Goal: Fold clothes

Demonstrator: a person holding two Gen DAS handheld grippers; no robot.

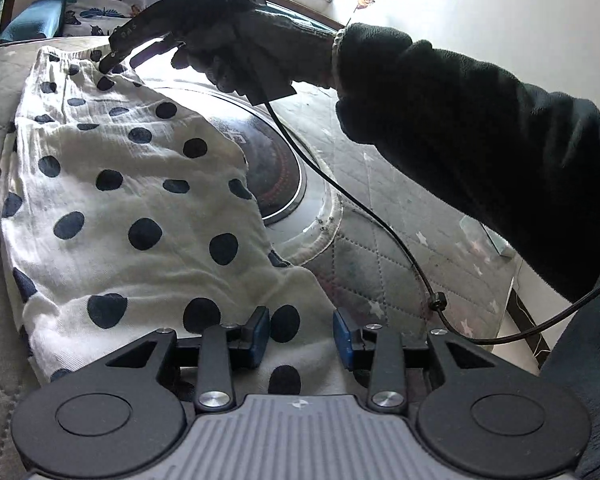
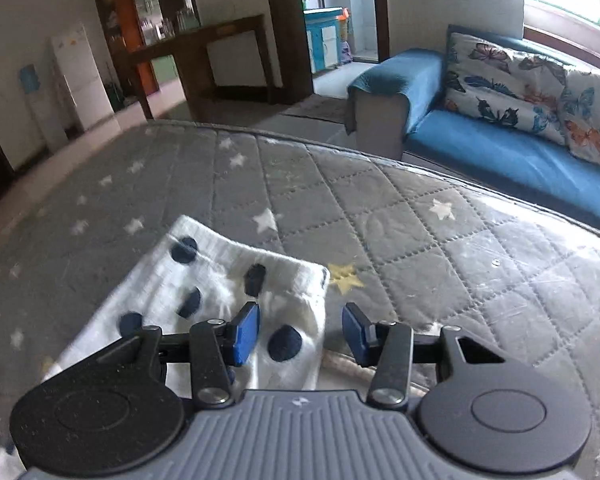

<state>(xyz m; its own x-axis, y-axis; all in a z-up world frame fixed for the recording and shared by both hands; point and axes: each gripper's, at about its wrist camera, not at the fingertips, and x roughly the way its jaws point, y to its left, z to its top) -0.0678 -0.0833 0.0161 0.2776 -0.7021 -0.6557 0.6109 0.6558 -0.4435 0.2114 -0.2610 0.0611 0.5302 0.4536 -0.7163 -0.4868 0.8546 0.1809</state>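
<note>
2 grippers, polka-dot cloth (image 1: 140, 184) partly cropped

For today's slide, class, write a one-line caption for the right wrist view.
Open right tool poised over the corner of a white polka-dot garment on a star-print quilted cover.

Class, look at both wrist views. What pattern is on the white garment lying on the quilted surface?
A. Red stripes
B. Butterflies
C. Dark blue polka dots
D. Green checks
C: the white garment is covered in dark blue round dots, seen again near its corner in the right wrist view; the butterflies are on the cushions of the blue sofa, not on the garment.
</note>
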